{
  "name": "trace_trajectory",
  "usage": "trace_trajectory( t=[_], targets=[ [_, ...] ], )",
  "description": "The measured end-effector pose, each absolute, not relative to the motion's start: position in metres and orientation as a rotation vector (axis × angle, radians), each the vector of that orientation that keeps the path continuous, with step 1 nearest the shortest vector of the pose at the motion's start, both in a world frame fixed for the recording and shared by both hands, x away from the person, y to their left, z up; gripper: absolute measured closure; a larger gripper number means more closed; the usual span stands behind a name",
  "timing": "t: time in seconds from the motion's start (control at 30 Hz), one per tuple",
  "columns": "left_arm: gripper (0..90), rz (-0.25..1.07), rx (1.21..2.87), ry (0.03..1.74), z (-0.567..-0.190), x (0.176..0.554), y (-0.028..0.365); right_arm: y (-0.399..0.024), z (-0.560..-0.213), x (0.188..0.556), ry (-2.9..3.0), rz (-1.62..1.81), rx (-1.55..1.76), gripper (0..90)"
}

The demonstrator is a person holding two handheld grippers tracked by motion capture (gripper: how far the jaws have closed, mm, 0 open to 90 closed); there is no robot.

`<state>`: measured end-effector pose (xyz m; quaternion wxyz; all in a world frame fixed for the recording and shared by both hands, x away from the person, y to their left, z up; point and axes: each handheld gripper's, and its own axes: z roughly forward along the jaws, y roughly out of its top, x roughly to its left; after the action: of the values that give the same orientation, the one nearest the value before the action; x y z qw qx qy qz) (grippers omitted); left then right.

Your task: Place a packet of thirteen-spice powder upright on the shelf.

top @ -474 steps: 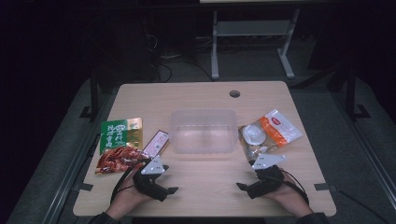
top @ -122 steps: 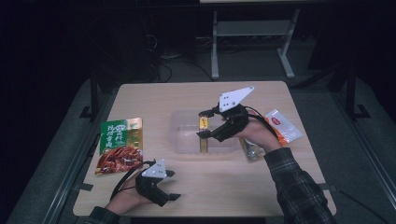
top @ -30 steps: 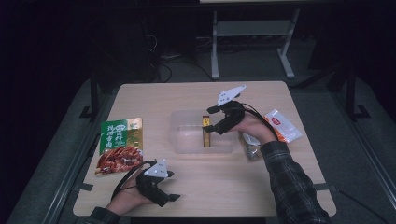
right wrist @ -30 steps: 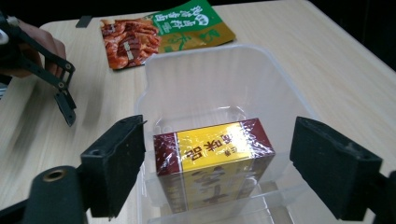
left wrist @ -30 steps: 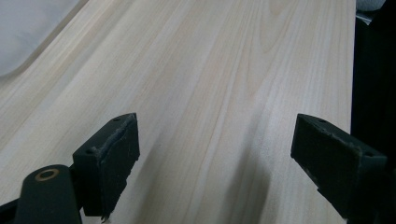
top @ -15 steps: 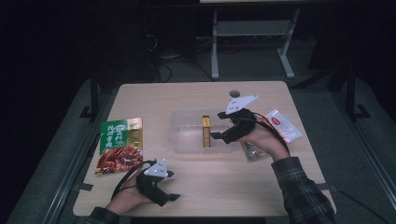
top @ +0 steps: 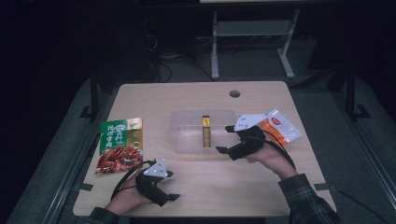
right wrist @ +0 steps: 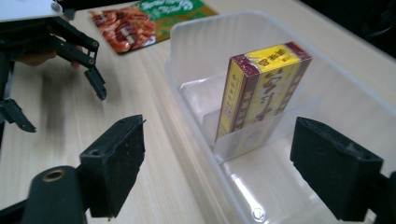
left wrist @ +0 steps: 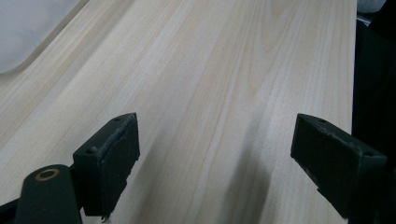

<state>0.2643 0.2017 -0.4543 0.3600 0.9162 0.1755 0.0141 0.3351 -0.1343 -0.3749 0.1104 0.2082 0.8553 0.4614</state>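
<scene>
A clear plastic bin (top: pixel 187 122) sits mid-table, and a yellow and maroon box (top: pixel 206 132) stands on edge inside it. My right gripper (top: pixel 223 139) hovers just right of the bin, open and holding nothing. In the right gripper view the box (right wrist: pixel 261 93) stands ahead of the spread jaws, inside the bin's wall (right wrist: pixel 187 98), apart from both pads. My left gripper (top: pixel 173 185) rests near the front edge, open. In the left gripper view its pads (left wrist: pixel 114 158) stand wide over bare wood.
A green and red snack packet (top: pixel 119 144) lies at the table's left. An orange and white packet (top: pixel 282 127) lies at the right, behind my right hand. The table (top: pixel 233 186) has a cable hole (top: pixel 234 93) at the back.
My right gripper has drawn back from the bin, to the right and toward the front, with nothing in it. The box stays standing in the bin. The left gripper has not moved.
</scene>
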Motion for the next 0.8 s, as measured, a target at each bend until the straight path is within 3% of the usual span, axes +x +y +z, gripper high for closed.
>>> trace_trajectory(
  t=[0.47,0.8],
  targets=[
    [15.5,0.039,2.367,0.460,-0.455,0.265,0.203,-0.154,-0.407,0.296,2.478,1.334,0.742,19.0],
    [20.6,0.130,2.345,0.614,-0.450,0.275,0.214,-0.171,-0.430,0.269,2.490,1.288,0.842,19.1]
  ],
)
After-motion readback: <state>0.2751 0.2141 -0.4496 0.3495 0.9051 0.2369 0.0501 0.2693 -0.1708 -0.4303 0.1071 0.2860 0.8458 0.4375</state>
